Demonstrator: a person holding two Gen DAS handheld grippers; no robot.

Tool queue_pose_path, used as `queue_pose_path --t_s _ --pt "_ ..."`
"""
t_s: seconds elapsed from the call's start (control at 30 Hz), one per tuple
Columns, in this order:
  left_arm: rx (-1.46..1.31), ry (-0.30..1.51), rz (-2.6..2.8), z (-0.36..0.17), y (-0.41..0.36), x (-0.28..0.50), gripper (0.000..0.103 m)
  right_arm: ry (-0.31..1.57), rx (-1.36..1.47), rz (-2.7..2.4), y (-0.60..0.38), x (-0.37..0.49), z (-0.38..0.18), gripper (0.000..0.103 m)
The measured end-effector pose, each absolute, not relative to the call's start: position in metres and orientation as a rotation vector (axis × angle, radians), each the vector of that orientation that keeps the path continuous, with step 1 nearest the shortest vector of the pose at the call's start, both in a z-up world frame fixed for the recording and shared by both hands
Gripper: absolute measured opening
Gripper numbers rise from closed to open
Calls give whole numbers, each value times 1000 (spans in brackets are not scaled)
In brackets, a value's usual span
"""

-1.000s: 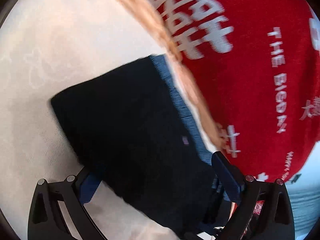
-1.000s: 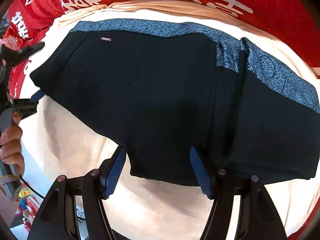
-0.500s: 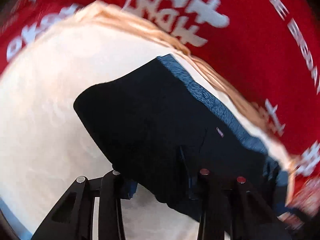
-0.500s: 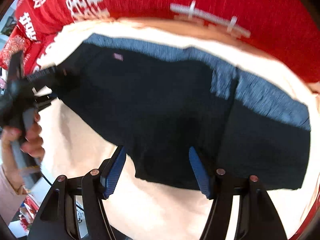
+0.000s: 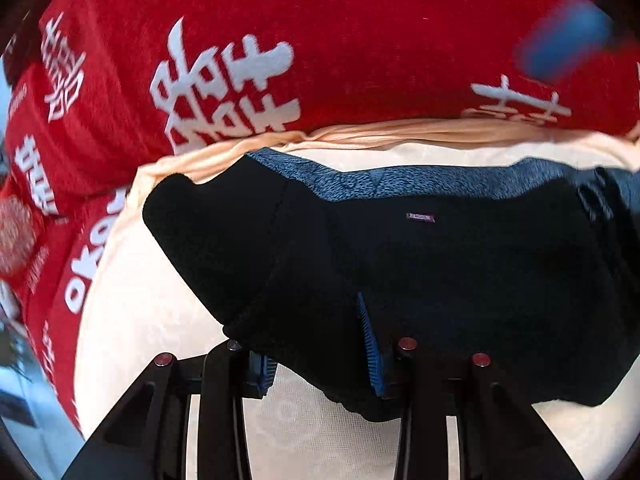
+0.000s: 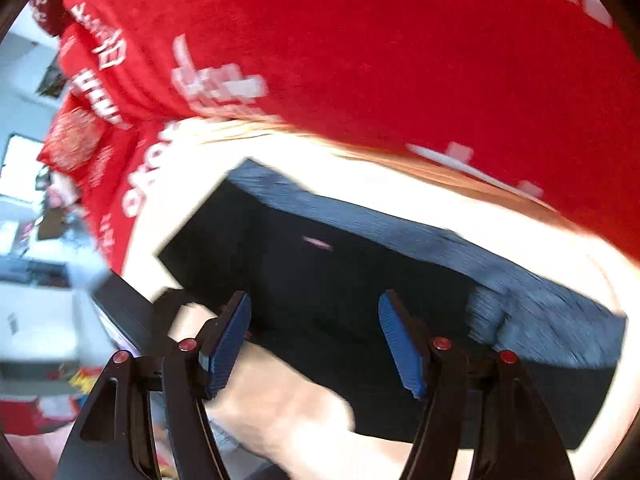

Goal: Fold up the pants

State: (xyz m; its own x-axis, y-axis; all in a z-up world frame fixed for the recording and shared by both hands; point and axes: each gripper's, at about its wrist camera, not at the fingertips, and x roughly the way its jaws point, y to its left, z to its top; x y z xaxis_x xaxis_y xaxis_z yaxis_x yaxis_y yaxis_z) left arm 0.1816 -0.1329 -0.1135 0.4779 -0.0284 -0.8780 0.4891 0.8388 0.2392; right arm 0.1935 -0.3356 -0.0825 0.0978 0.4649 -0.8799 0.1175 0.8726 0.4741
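Note:
The pants (image 5: 440, 264) are black with a blue-grey patterned waistband and lie folded on a cream sheet (image 5: 152, 320). In the left wrist view my left gripper (image 5: 320, 344) has its blue pads either side of the near fold of the pants, partly closed, with cloth between them. In the right wrist view the pants (image 6: 360, 280) are blurred by motion. My right gripper (image 6: 316, 340) is open above their near edge, with nothing held.
A red cloth with white characters (image 5: 320, 40) lies behind the sheet and also shows in the right wrist view (image 6: 400, 60). A blurred blue shape (image 5: 568, 44) shows at the upper right of the left view. Room clutter (image 6: 36, 240) lies to the left.
My left gripper has swung round and narrowed around the near fold of the pants. My right gripper has pulled back and swung left, staying open. The pants look more compact.

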Motion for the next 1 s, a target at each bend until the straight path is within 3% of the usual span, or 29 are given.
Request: queue_pose_path --t_s 0.3,0.67,0.7,0.73,0.77,1.0 --pt "595 992 -343 -116 -142 174 37 1674 308 440 -216 276 -121 75" --pt "565 1014 -331 -113 -143 174 37 1891 36 420 -154 288 -185 77" --pt "566 1014 -332 -111 -143 173 37 1896 62 425 -158 286 -187 67" --pt "572 1000 -340 -108 -146 171 37 1898 107 448 -161 285 -188 49" --pt "580 991 -345 -106 -148 170 37 1897 143 458 -165 283 -187 22" --pt "561 926 -396 -66 -169 156 37 1750 318 488 -219 260 -147 19"
